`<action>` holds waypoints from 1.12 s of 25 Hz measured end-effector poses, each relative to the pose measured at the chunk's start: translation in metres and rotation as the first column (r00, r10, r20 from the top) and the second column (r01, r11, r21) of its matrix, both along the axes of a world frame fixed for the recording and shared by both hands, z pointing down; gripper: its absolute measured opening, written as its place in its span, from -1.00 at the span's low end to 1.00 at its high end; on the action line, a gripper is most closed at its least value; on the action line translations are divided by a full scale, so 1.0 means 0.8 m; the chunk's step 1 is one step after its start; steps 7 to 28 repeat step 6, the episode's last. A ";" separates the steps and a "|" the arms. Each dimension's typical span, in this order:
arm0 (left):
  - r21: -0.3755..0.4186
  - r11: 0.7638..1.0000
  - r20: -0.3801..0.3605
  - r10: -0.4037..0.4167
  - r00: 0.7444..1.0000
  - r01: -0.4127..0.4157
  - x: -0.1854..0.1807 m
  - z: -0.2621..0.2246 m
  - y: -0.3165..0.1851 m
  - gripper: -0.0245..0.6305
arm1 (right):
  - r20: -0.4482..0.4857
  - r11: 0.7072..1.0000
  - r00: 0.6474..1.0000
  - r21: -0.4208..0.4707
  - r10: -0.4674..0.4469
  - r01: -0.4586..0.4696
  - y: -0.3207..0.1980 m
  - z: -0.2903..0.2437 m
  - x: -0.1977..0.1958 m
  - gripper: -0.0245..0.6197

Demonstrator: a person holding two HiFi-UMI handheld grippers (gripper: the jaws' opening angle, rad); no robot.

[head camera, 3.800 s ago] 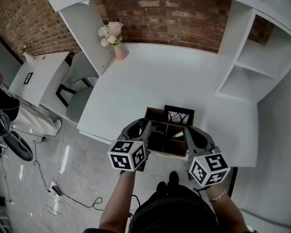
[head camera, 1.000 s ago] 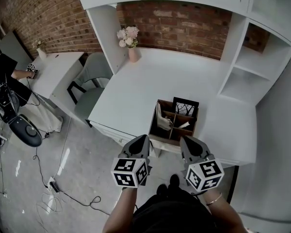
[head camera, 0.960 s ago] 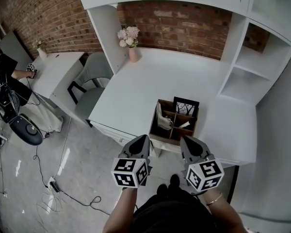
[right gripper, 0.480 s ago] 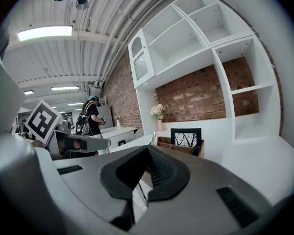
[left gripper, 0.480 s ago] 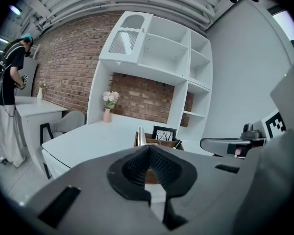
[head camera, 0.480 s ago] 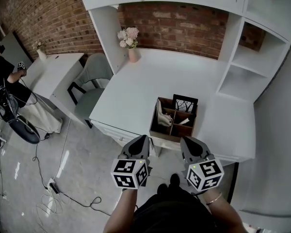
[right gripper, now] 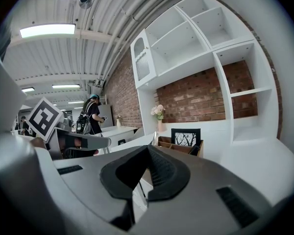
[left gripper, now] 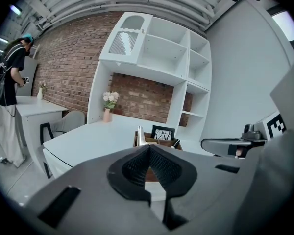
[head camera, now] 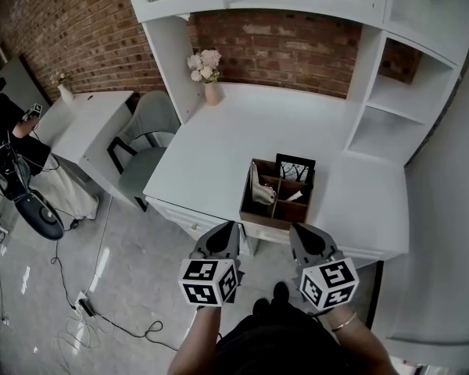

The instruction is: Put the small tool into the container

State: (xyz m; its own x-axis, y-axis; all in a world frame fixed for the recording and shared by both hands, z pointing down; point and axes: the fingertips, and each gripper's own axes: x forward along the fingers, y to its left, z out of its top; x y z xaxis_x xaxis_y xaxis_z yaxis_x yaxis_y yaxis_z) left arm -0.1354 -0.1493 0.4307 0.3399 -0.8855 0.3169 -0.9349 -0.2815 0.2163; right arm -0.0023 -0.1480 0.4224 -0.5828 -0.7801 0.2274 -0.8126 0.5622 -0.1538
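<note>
A brown wooden container (head camera: 275, 195) with compartments stands near the front edge of the white desk (head camera: 219, 155). A pale flat item (head camera: 259, 186) leans in its left compartment and a small light tool (head camera: 294, 196) lies in a right one. A black-and-white picture (head camera: 295, 168) stands at its back. My left gripper (head camera: 227, 226) and right gripper (head camera: 296, 230) hang side by side in front of the desk edge, short of the container. Both are shut with nothing between the jaws. The left gripper (left gripper: 148, 149) and right gripper (right gripper: 148, 149) both point at the container (left gripper: 157, 138) (right gripper: 179, 146).
A vase of pink flowers (head camera: 206, 73) stands at the desk's back left, white shelves (head camera: 383, 119) rise on the right. A grey chair (head camera: 141, 147) and a second desk (head camera: 78, 119) lie left, where a person (head camera: 1, 127) stands. Cables (head camera: 86, 307) trail on the floor.
Both grippers have drawn back from the container, which they flanked earlier, to in front of the desk edge. In the last second they hardly move.
</note>
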 end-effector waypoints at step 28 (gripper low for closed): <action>-0.004 1.000 0.006 -0.002 1.000 0.002 0.006 0.003 0.000 -0.90 | -0.001 1.000 1.000 -0.001 -0.004 0.004 0.001 0.004 0.006 -0.91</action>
